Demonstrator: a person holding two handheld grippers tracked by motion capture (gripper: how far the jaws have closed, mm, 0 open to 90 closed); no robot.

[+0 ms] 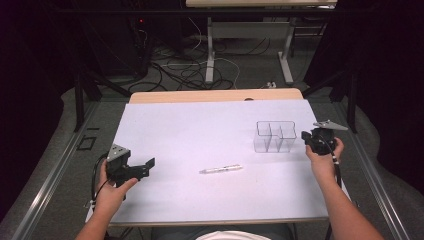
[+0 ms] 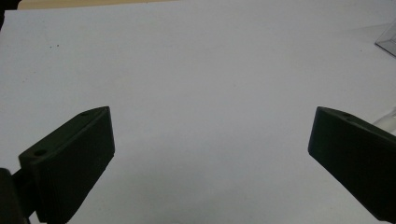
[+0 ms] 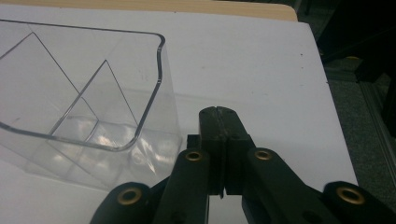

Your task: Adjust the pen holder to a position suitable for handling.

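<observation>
A white pen (image 1: 221, 169) lies flat on the white table sheet (image 1: 200, 130), near the middle front. A clear plastic organiser (image 1: 274, 136) with several compartments stands upright toward the right; up close its rim (image 3: 93, 84) curves just left of my right gripper. My right gripper (image 1: 311, 138) (image 3: 218, 112) is shut with nothing between its jaws, beside the organiser's right wall. My left gripper (image 1: 145, 167) (image 2: 210, 135) rests at the left front of the sheet, jaws wide open over bare sheet, well left of the pen.
The sheet covers a wooden table whose back edge (image 1: 215, 95) shows bare. Beyond it are table legs (image 1: 210, 50) and cables on the floor (image 1: 180, 70). A corner of the organiser (image 2: 387, 42) shows at the right edge of the left gripper view.
</observation>
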